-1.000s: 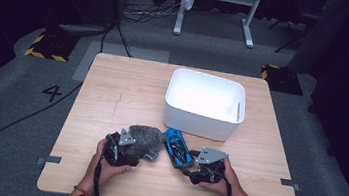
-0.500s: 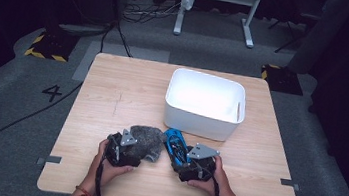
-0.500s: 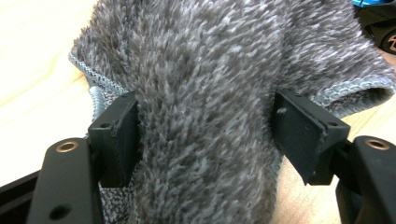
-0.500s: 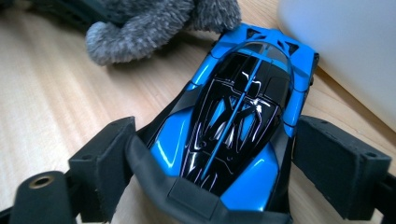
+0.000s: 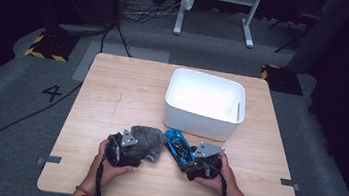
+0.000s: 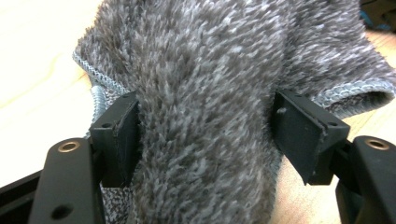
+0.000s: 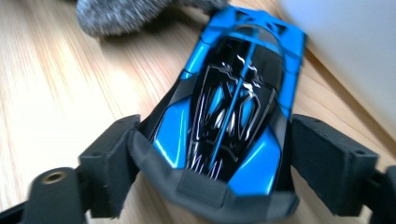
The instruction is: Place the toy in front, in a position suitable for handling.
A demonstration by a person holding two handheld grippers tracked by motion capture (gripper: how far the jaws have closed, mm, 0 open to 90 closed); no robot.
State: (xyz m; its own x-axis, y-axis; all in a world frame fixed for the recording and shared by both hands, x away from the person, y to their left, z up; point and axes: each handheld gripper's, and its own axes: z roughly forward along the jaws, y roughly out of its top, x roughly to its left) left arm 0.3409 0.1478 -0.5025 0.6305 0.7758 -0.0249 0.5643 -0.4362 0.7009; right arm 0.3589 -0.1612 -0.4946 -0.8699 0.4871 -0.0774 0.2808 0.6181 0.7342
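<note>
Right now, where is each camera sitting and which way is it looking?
High view: above the person's side, looking forward and down at the table, white bin, both hands and forearms.
Left gripper view: on the left gripper, looking along its black fingers, which press the fuzzy grey cloth.
Right gripper view: on the right gripper, looking along its fingers flanking the blue toy car.
Shared: cloth and car appear in all three.
</note>
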